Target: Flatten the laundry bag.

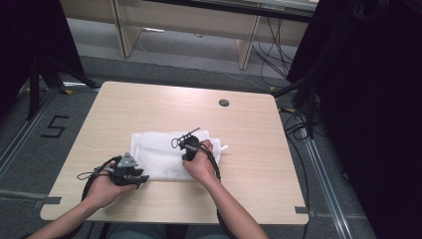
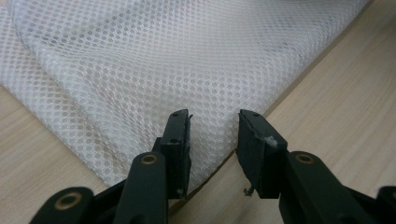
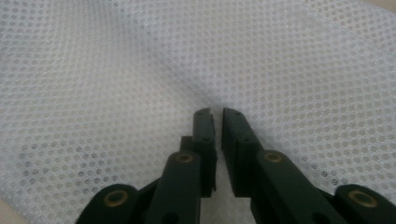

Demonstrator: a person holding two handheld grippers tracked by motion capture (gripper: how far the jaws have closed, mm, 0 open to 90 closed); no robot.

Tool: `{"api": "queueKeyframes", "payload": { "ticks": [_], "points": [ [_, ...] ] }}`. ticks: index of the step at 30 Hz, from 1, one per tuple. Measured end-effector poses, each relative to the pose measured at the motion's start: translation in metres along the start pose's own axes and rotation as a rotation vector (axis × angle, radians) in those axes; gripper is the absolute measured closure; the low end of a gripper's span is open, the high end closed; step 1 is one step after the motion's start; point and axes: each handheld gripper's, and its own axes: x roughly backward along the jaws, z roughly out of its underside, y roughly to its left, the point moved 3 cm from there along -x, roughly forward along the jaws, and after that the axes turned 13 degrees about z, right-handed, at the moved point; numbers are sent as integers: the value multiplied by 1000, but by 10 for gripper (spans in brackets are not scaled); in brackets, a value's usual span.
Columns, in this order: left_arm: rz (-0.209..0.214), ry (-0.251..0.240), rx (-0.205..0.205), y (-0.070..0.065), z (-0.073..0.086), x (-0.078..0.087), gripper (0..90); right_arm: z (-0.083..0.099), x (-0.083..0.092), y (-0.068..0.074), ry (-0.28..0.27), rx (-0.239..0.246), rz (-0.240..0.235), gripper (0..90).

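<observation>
I see the white mesh bag point(image 1: 164, 154) lying flat near the middle of the wooden table point(image 1: 249, 144), folded over itself with its near edge toward me. My left gripper point(image 2: 214, 122) sits low at the bag's near corner with its jaws parted, mesh edge and bare table showing in the gap, and nothing pinched. My right gripper point(image 3: 215, 114) points down onto the middle of the mesh, its jaws standing just a narrow slit apart with no fold caught between them.
</observation>
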Motion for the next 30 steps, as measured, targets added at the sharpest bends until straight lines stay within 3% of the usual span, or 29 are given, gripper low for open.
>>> {"api": "queueKeyframes", "payload": {
  "ticks": [3, 4, 5, 7, 9, 14, 16, 18, 19, 21, 23, 26, 27, 30],
  "points": [
    [-4, 3, -9, 0, 0, 0, 633, -1, 0, -1, -6, 17, -17, 805],
    [-3, 17, -31, 1, 0, 1, 631, -1, 0, -3, -6, 18, -26, 796],
    [-2, 9, -23, 0, 0, 0, 629, -2, 2, -5, -14, 6, -54, 783],
    [-1, 8, -22, 0, 0, 0, 628, -4, 8, -9, -38, -17, -61, 776],
    [-1, 8, -22, 0, 0, 0, 623, -8, 14, -18, -86, -26, -35, 766],
    [-1, -14, -29, -4, -2, 0, 603, -12, 19, -38, -93, -57, -8, 714],
    [15, -31, -71, -12, -5, 1, 600, -9, 18, -60, -87, -88, 33, 675],
    [15, -46, -84, -15, -7, 1, 599, -7, 18, -64, -82, -92, 40, 671],
    [12, -65, -98, -19, -10, 0, 597, -3, 15, -74, -80, -115, 36, 641],
    [15, -74, -104, -21, -12, -1, 596, -1, 15, -78, -81, -111, 47, 628],
    [35, -67, -135, -24, -17, -5, 593, 2, 13, -91, -83, -143, 66, 567],
    [34, -69, -140, -26, -21, -8, 593, 2, 11, -96, -85, -137, 74, 538],
    [36, -71, -166, -26, -27, -10, 594, 2, 7, -101, -86, -149, 76, 494],
    [45, -71, -149, -26, -29, -15, 594, 2, 1, -107, -81, -171, 86, 467]
  ]
}}
